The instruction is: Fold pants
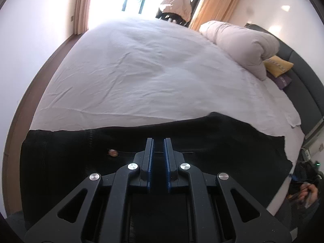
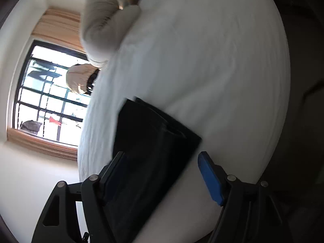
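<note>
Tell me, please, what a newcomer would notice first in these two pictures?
First, the black pants lying across the near edge of the white bed sheet, under the left gripper. Next, the bright window beyond the bed, and the rolled beige duvet near the headboard. The right gripper stands open over the pants.

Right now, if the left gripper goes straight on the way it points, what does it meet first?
Most likely the black pants: the left gripper, jaws nearly shut, points down at the dark fabric close ahead of its tips. The white bed sheet lies beyond. Depth is unclear, so contact may already be very near.
</note>
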{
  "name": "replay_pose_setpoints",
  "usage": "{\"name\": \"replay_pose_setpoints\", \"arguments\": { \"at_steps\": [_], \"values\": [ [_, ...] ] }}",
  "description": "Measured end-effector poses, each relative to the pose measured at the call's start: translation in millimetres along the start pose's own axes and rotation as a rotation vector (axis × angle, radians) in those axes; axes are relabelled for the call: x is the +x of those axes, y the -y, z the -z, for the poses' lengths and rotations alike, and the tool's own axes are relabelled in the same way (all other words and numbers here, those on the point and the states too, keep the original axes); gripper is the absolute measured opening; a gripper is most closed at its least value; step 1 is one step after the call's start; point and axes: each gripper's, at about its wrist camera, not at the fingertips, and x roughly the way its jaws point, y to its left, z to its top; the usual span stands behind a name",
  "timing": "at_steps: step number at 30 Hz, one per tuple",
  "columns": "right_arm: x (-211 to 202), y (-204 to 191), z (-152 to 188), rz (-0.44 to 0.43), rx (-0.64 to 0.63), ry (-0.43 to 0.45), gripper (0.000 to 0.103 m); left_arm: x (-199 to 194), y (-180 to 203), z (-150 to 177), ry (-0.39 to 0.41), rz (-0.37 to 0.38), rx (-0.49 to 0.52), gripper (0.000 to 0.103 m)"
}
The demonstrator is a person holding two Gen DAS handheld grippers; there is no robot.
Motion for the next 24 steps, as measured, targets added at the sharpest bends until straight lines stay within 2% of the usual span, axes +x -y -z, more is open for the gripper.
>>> {"name": "replay_pose_setpoints", "arguments": {
  "at_steps": [1,3,4,6,8,13,15,16,24],
  "values": [
    [8,1,10,0.002,0.017,-0.010,0.075,-3,3,0,0.002,0.006,0.004,0.018],
    [16,1,13,-0.016,0.039,0.005,0.077,-9,11,3,0.013,0.031,-0.012,0.055],
    [17,0,15,-0.022,0.050,0.009,0.077,-11,13,4,0.022,0.044,-0.026,0.079],
    [20,3,12,-0.057,0.084,0.022,0.077,-17,19,7,0.048,0.088,-0.052,0.082],
    [8,16,19,-0.076,0.102,0.028,0.077,-14,28,9,0.021,0.116,-0.050,0.082],
    [12,6,11,-0.138,0.136,0.041,0.077,-11,44,16,-0.001,0.159,-0.047,0.082],
    [12,9,12,-0.158,0.145,0.031,0.077,-10,52,19,-0.019,0.180,-0.039,0.089],
    [13,9,14,-0.159,0.143,0.027,0.077,-8,54,20,-0.027,0.188,-0.037,0.102],
    [19,4,17,-0.168,0.164,0.040,0.077,-17,71,24,0.004,0.218,-0.034,0.103]
  ]
}}
